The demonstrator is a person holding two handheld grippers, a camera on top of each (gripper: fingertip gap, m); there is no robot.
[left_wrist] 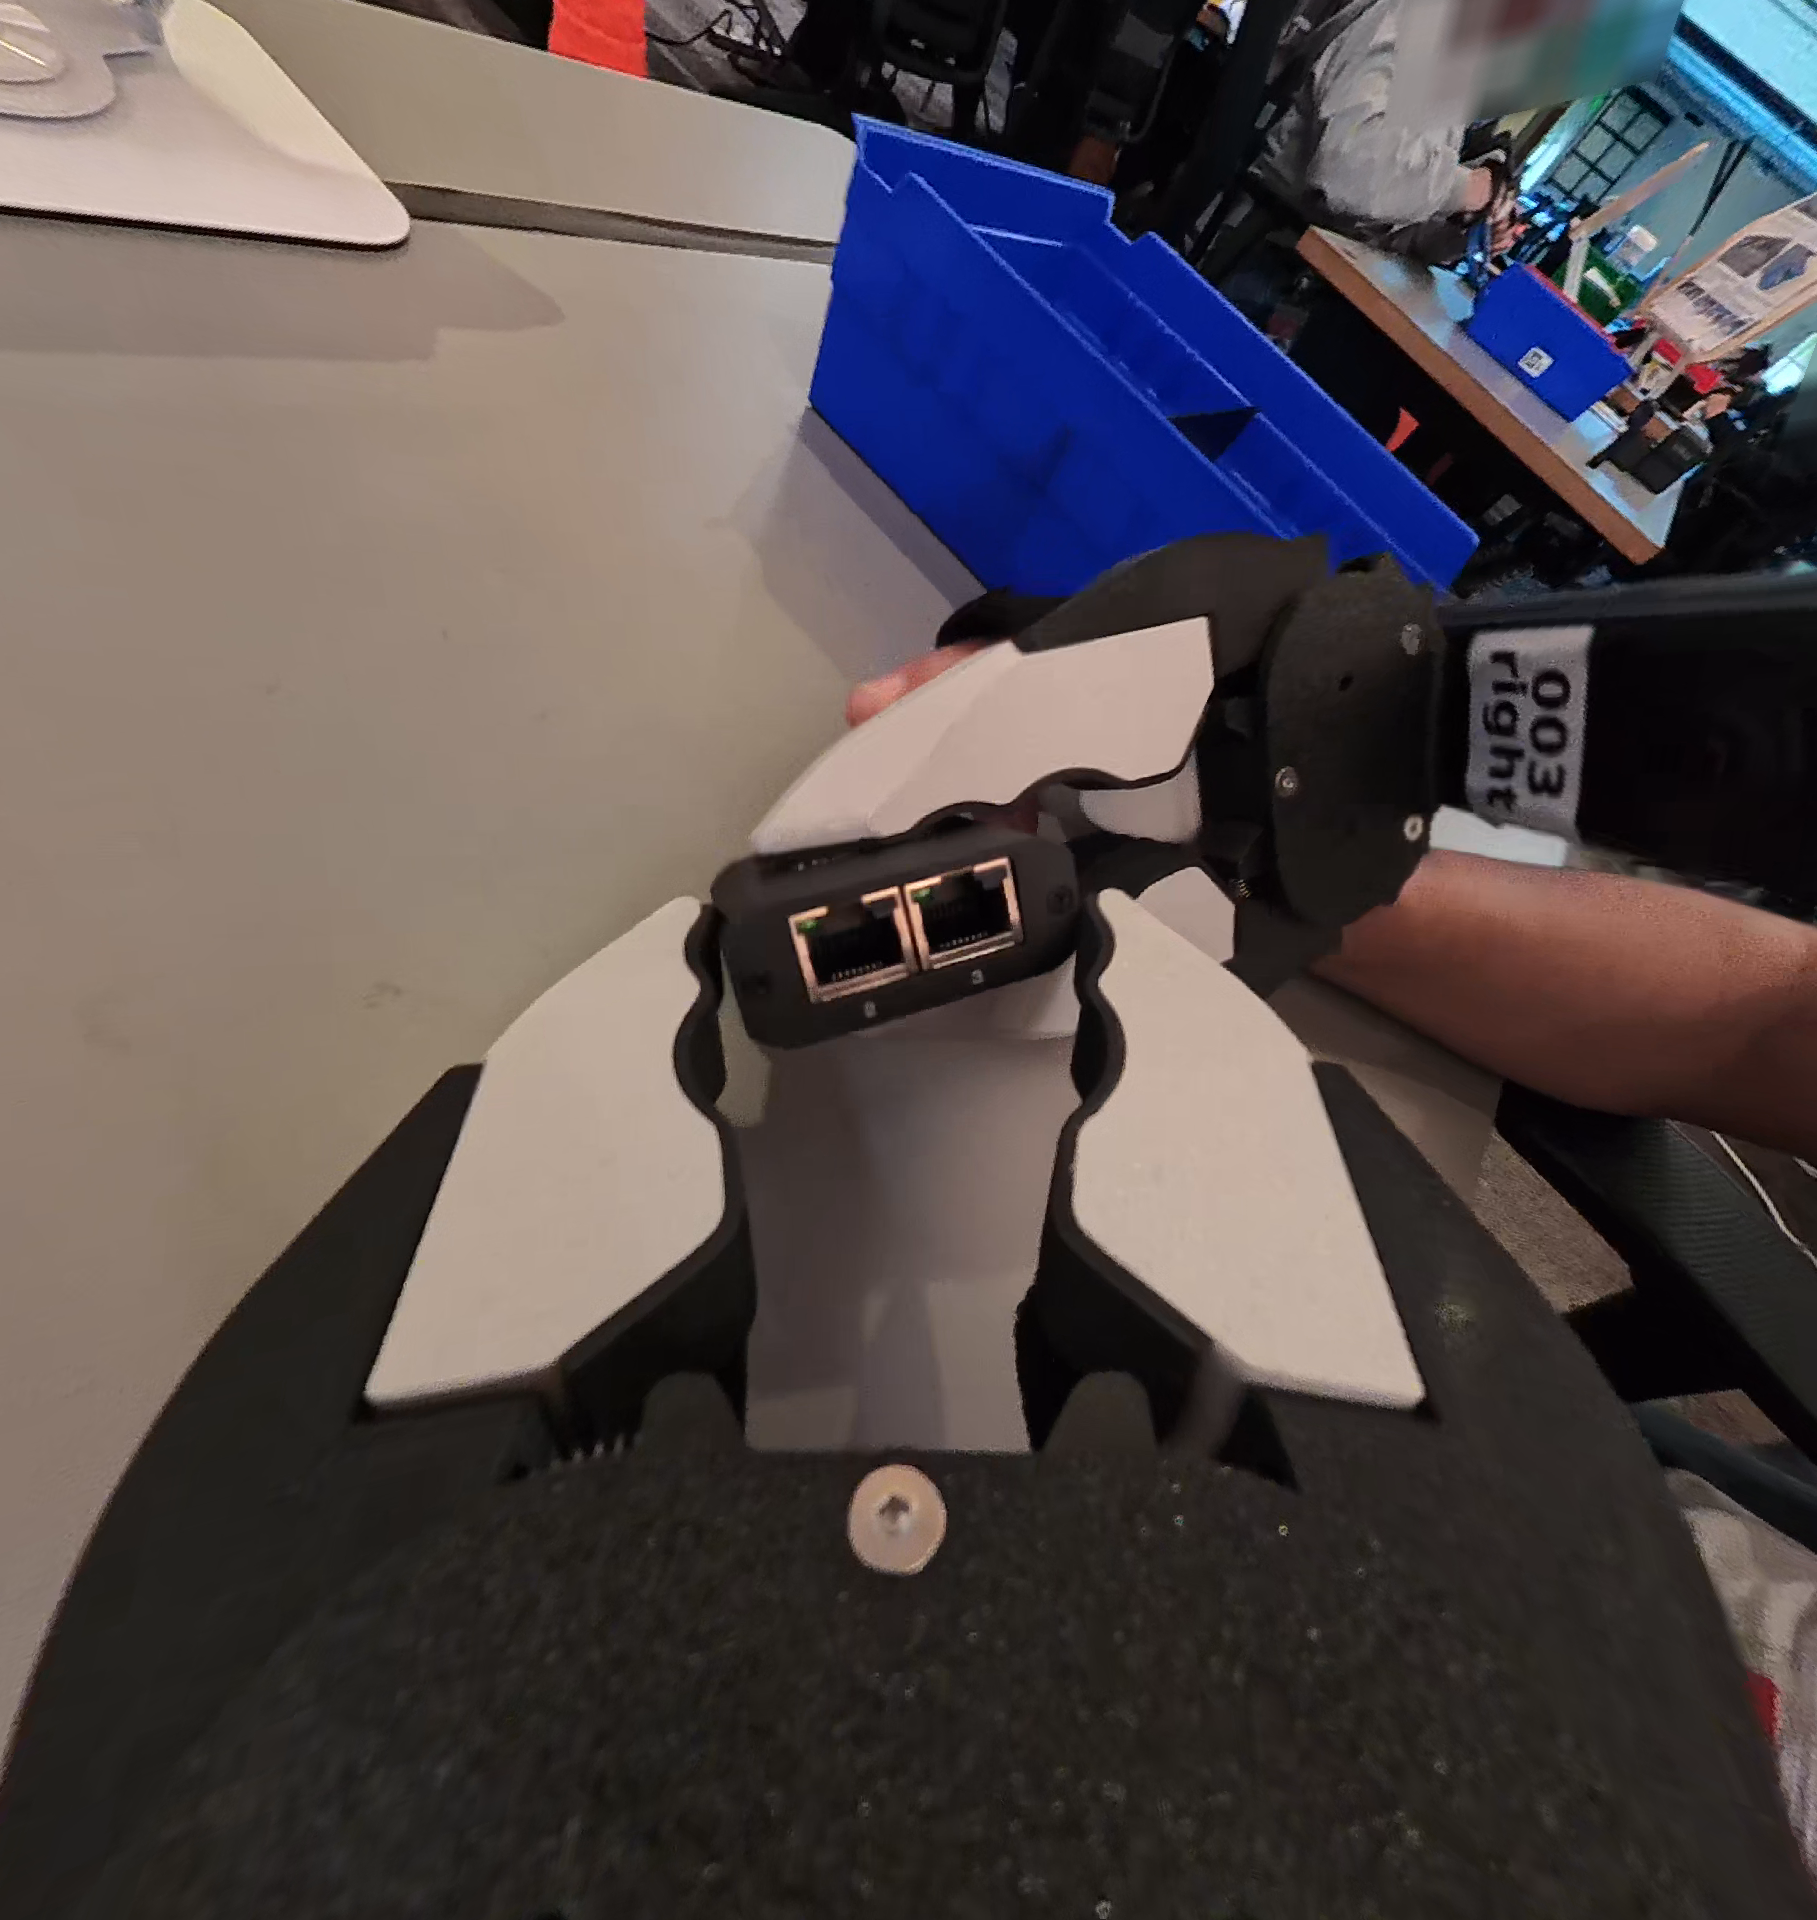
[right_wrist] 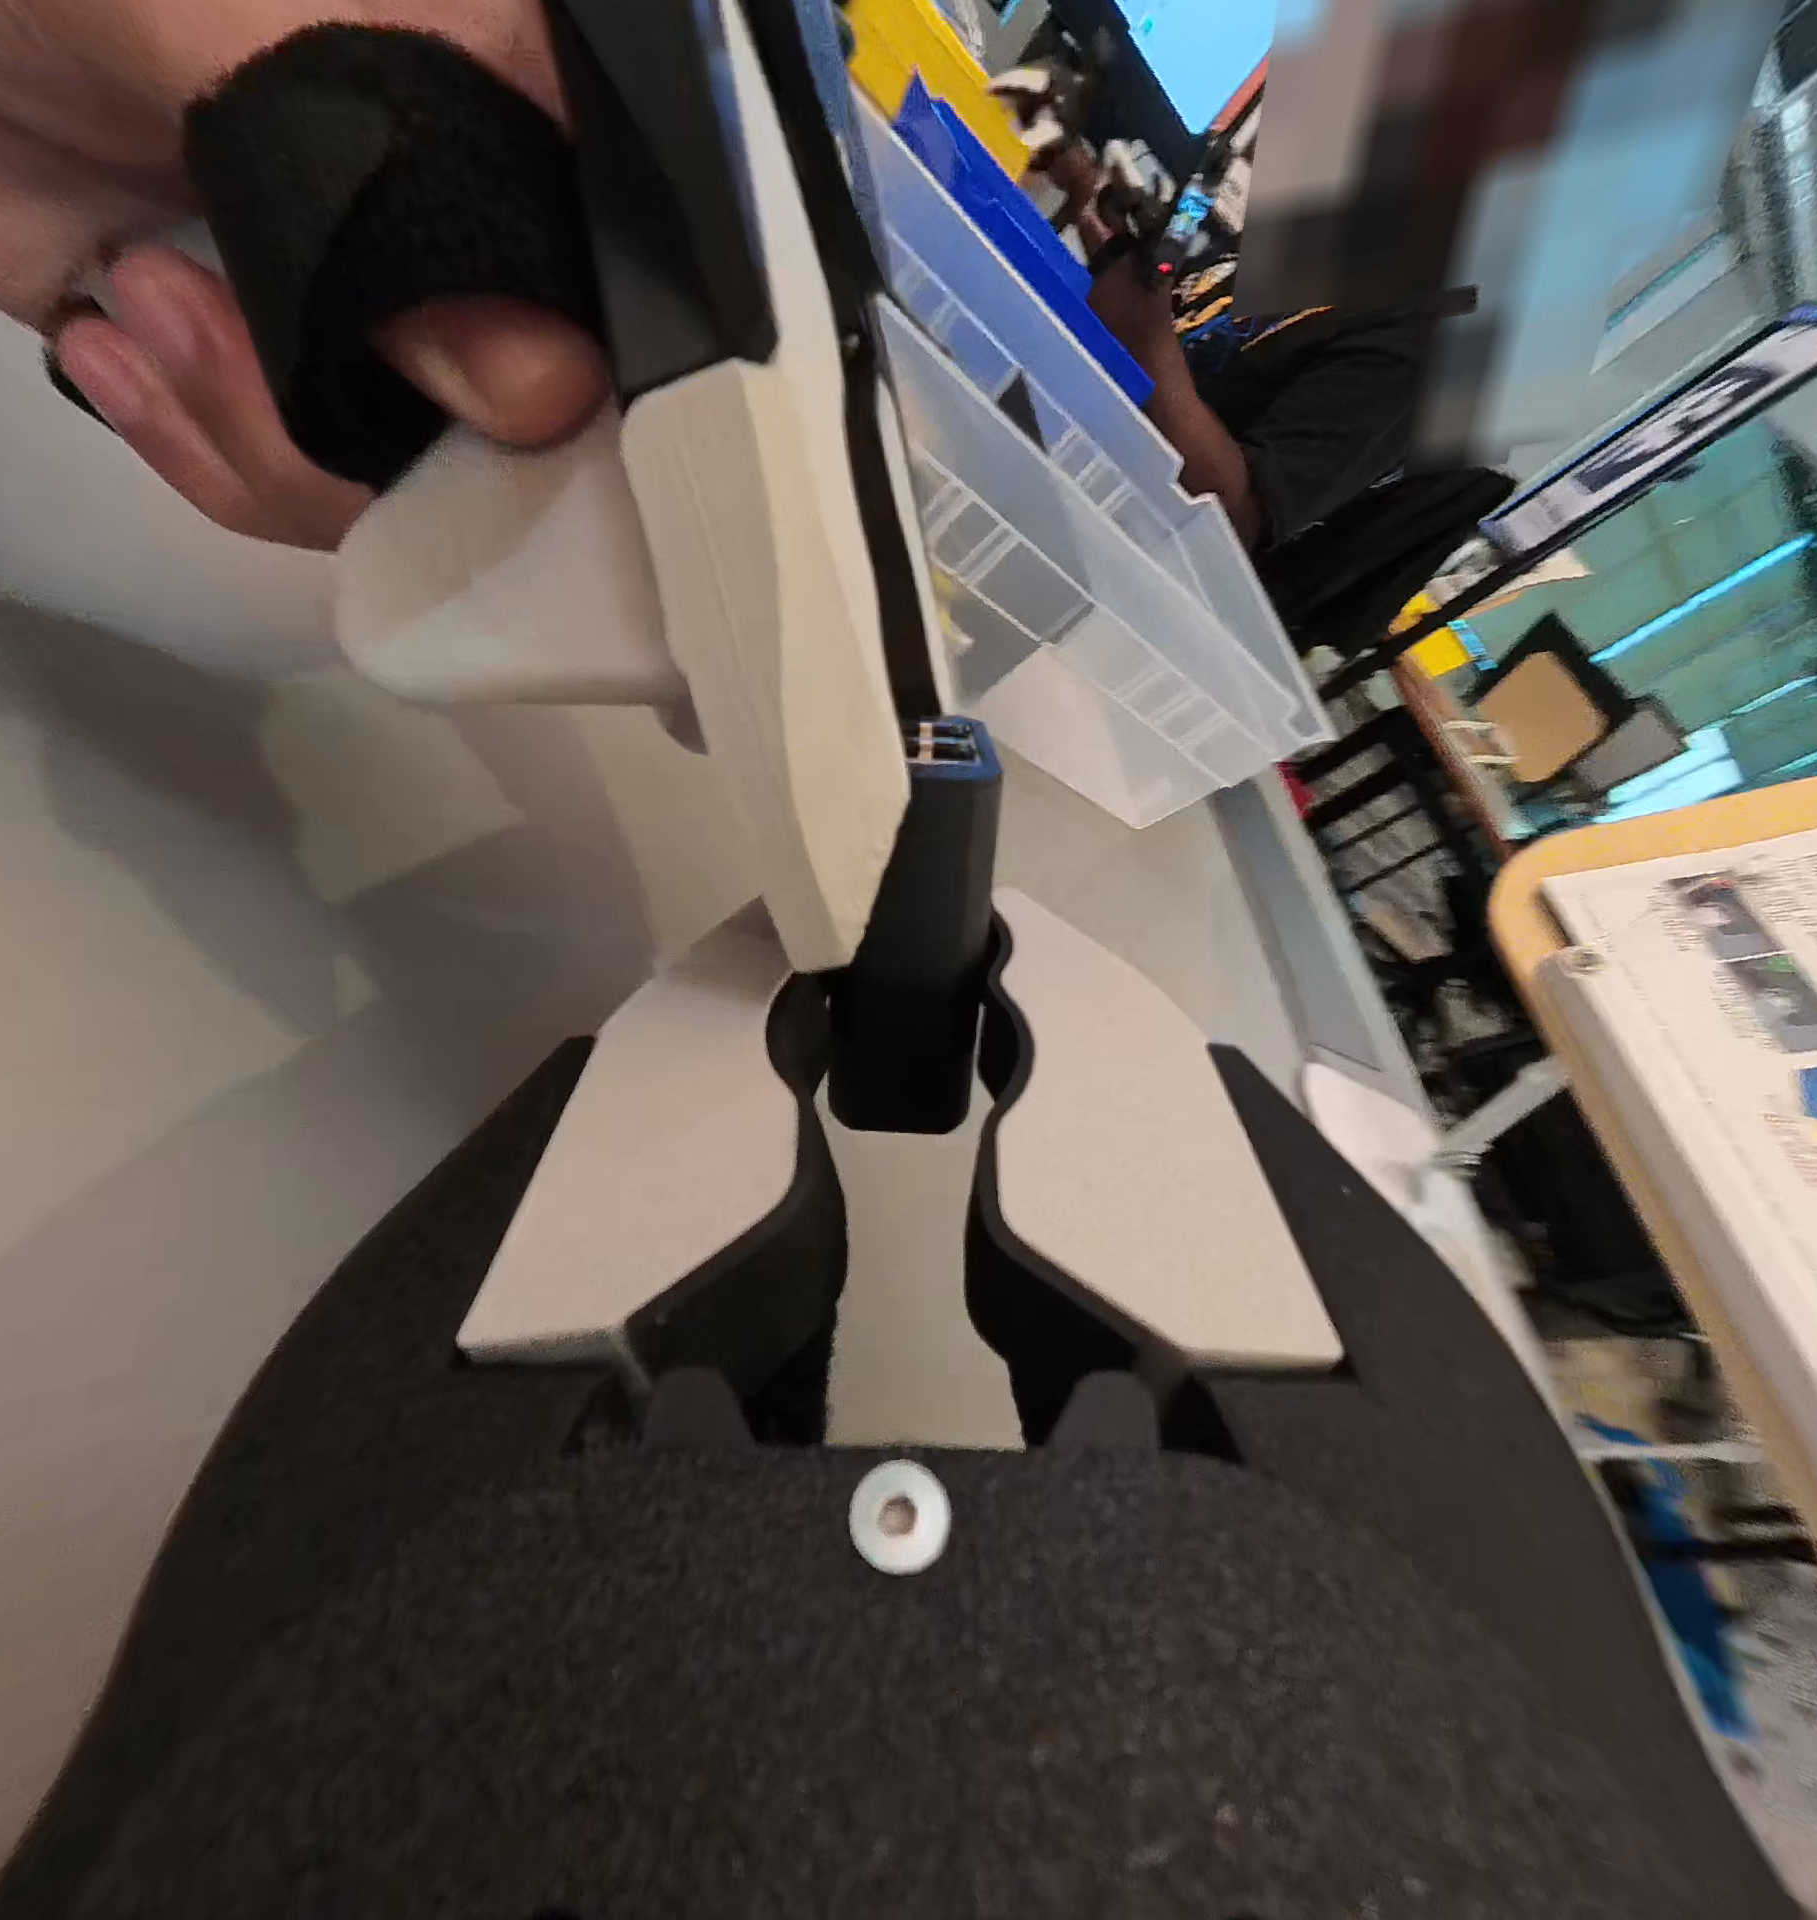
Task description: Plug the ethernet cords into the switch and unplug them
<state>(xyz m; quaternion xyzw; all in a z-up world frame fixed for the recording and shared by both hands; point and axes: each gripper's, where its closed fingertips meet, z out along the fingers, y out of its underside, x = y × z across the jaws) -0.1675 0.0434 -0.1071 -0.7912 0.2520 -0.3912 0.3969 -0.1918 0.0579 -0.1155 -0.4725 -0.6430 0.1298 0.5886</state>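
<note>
The black switch (left_wrist: 899,945) hangs in the air above the grey table (left_wrist: 260,727), its two empty ports facing the left wrist camera. My left gripper (left_wrist: 899,914) is open around its short ends, with a thin gap at the right pad. My right gripper (left_wrist: 945,821) comes in from the right and is shut on the switch across its thin faces. In the right wrist view the switch (right_wrist: 914,935) stands end-on, clamped between my right gripper's (right_wrist: 904,997) pads, and a white finger (right_wrist: 800,727) of the left gripper lies along its left side. No ethernet cord shows.
Blue bins (left_wrist: 1070,416) stand at the table's far edge and a white mat (left_wrist: 208,156) lies at the far left. A clear plastic bin (right_wrist: 1091,582) is behind the switch. A forearm (left_wrist: 1558,987) reaches in from the right. A table with papers (right_wrist: 1714,1039) is at the right. My left and right fingertips are right by each other.
</note>
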